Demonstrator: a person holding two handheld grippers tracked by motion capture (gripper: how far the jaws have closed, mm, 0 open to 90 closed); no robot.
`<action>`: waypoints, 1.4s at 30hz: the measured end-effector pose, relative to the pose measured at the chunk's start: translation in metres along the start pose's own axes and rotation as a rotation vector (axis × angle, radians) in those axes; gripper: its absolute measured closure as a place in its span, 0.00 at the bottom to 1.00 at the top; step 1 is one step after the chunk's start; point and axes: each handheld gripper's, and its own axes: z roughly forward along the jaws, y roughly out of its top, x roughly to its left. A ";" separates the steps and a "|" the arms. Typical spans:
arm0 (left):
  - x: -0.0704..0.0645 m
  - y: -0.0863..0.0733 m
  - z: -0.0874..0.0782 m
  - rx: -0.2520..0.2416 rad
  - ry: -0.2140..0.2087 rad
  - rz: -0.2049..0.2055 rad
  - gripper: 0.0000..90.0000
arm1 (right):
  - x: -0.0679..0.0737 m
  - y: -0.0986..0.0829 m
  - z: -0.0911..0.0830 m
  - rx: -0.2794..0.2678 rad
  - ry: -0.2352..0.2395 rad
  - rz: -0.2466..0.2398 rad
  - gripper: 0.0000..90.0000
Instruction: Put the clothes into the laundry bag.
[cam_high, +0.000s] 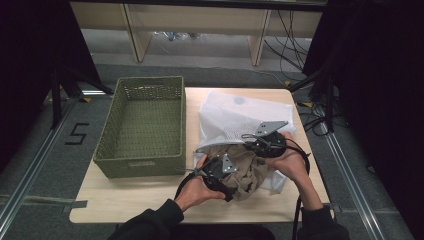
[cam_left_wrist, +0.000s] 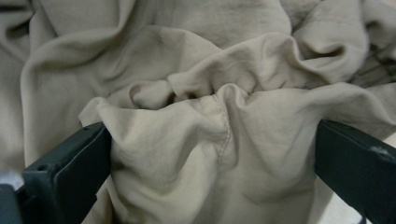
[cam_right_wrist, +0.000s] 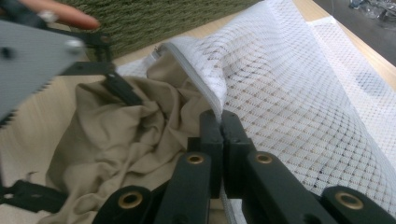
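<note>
Where crumpled, beige cloth (cam_left_wrist: 201, 140) in mesh bag (cam_right_wrist: 299, 107)

beige garment (cam_high: 243, 170): crumpled, half inside bag mouth, near front table edge | white mesh laundry bag (cam_high: 235, 117): lying flat on table, zipper edge lifted, right of basket

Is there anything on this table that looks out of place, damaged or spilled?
Nothing stands out. The beige garment is crumpled, half inside the white mesh laundry bag, as expected while stuffing it in. The right tongs pinch the bag's zipper edge, the left tongs straddle a fold of cloth. The green woven basket sits straight.
</note>
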 end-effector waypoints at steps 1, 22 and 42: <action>0.003 0.002 0.001 -0.010 -0.017 -0.001 0.00 | -0.001 -0.001 -0.001 -0.005 0.000 0.000 1.00; 0.021 0.018 -0.015 -0.059 0.049 -0.009 0.90 | -0.003 0.000 -0.006 -0.021 0.001 0.002 1.00; 0.043 0.018 -0.013 -0.101 0.117 -0.247 0.39 | -0.009 -0.009 -0.011 -0.010 0.012 0.032 1.00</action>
